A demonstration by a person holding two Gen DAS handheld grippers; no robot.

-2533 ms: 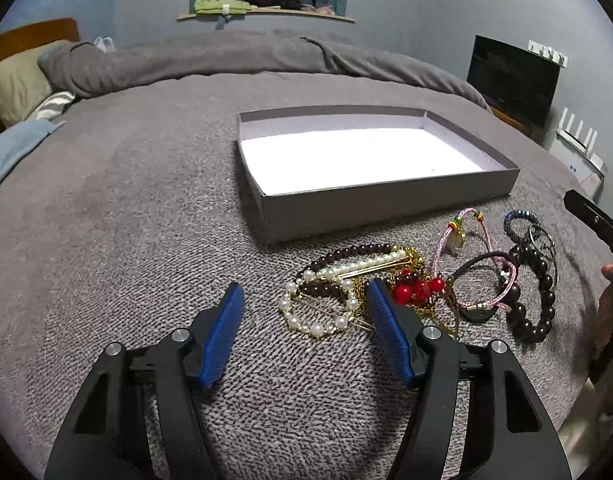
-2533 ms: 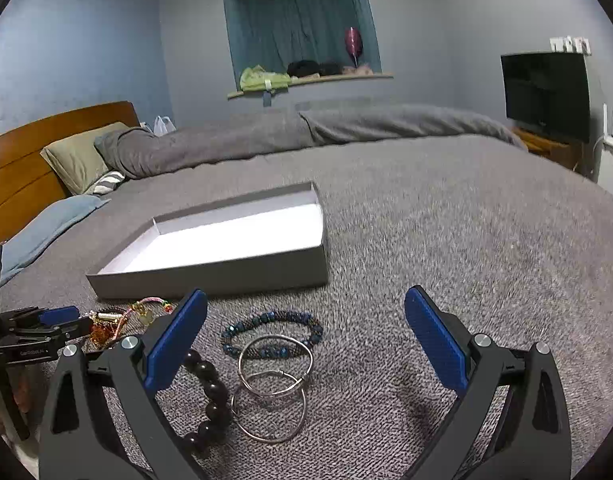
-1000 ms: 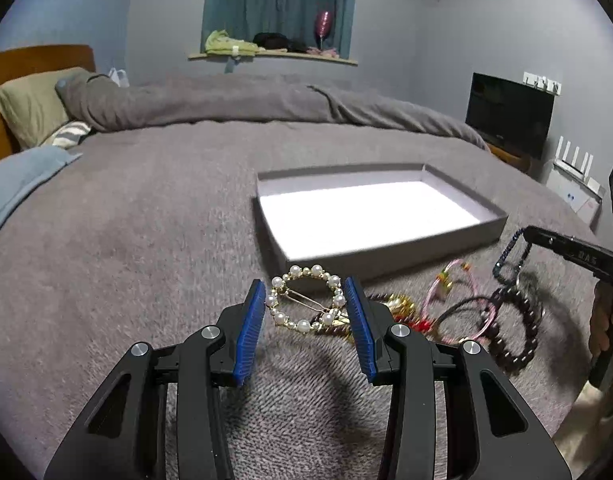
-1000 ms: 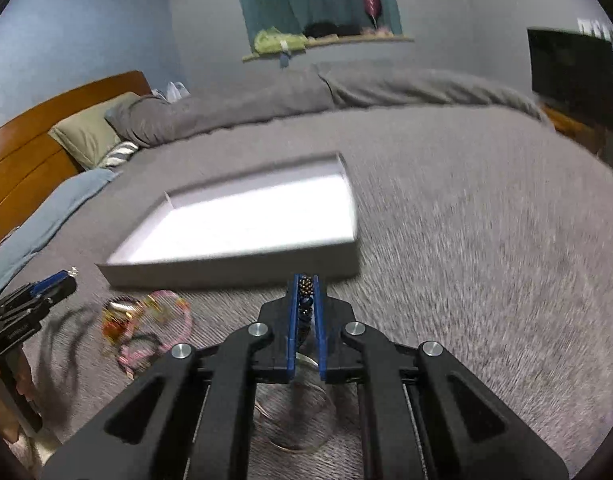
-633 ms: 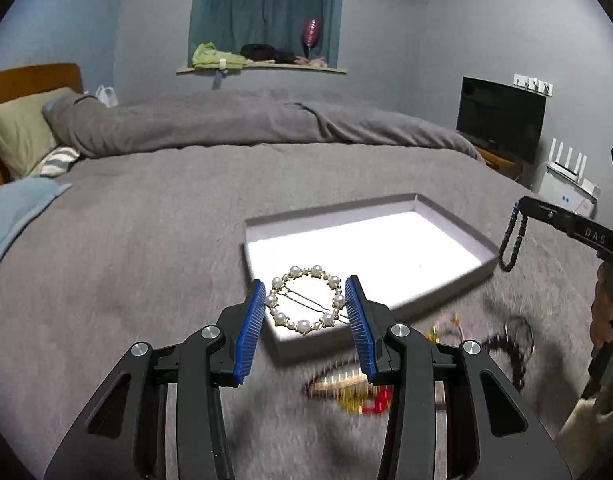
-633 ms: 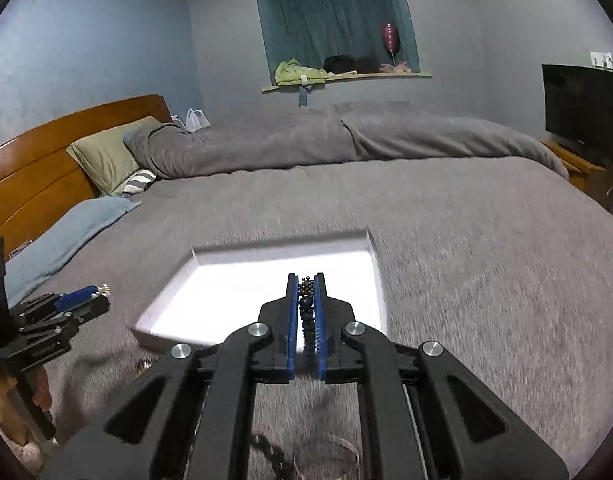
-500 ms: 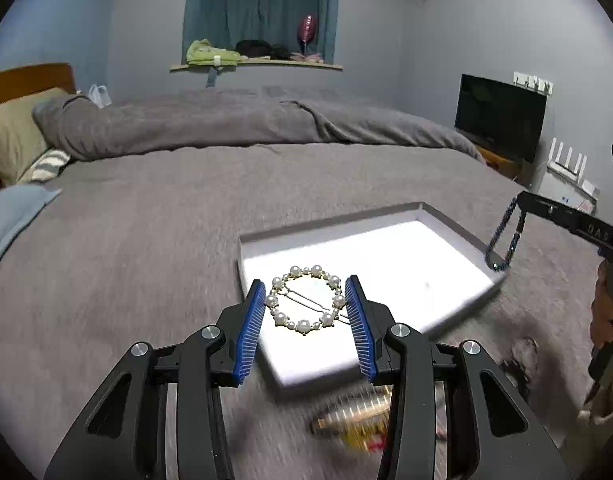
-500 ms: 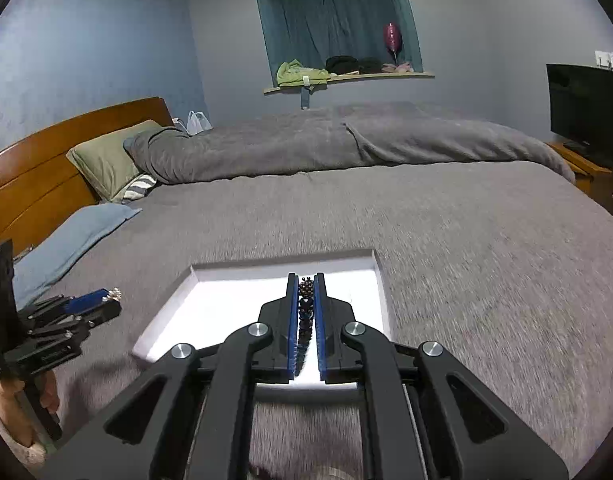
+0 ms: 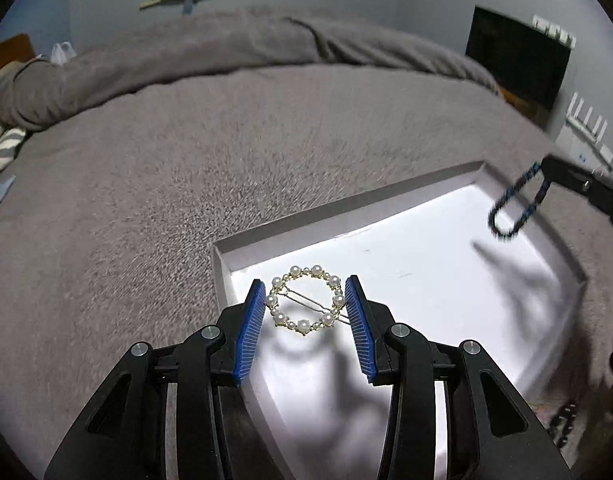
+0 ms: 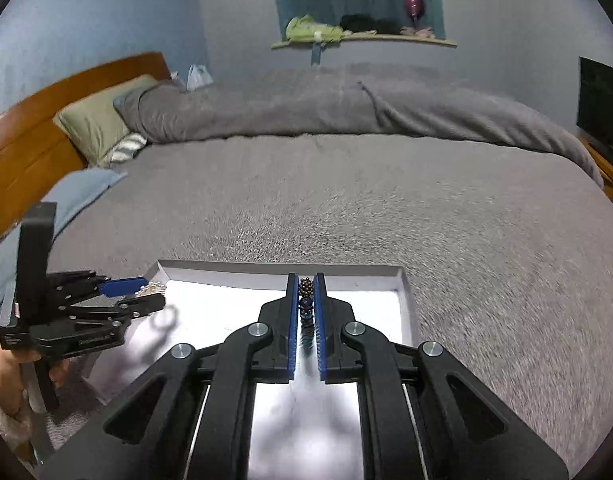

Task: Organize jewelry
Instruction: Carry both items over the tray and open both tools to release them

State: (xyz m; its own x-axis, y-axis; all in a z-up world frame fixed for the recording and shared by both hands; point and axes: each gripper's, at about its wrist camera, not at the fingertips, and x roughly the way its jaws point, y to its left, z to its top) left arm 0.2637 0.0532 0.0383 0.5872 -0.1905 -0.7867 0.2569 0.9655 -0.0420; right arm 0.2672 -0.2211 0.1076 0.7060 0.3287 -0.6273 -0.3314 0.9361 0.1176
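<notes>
My left gripper (image 9: 305, 300) is shut on a round pearl hair clip (image 9: 305, 299) and holds it above the near left corner of the shallow grey box (image 9: 346, 208) with a white floor. My right gripper (image 10: 305, 300) is shut on a dark blue bead bracelet (image 10: 305, 300) above the box (image 10: 282, 268). In the left wrist view the bracelet (image 9: 514, 208) hangs from the right gripper (image 9: 546, 170) over the box's right side. In the right wrist view the left gripper (image 10: 146, 290) sits over the box's left end.
The box lies on a grey bedspread (image 9: 186, 152). A few dark beads (image 9: 562, 420) of the remaining jewelry show at the lower right. Pillows (image 10: 94, 124) and a wooden headboard (image 10: 34, 120) are to the left, a TV (image 9: 518, 64) to the right.
Both grippers closed on their jewelry, lifted it off the bedspread and moved forward. Both now hover over the box.
</notes>
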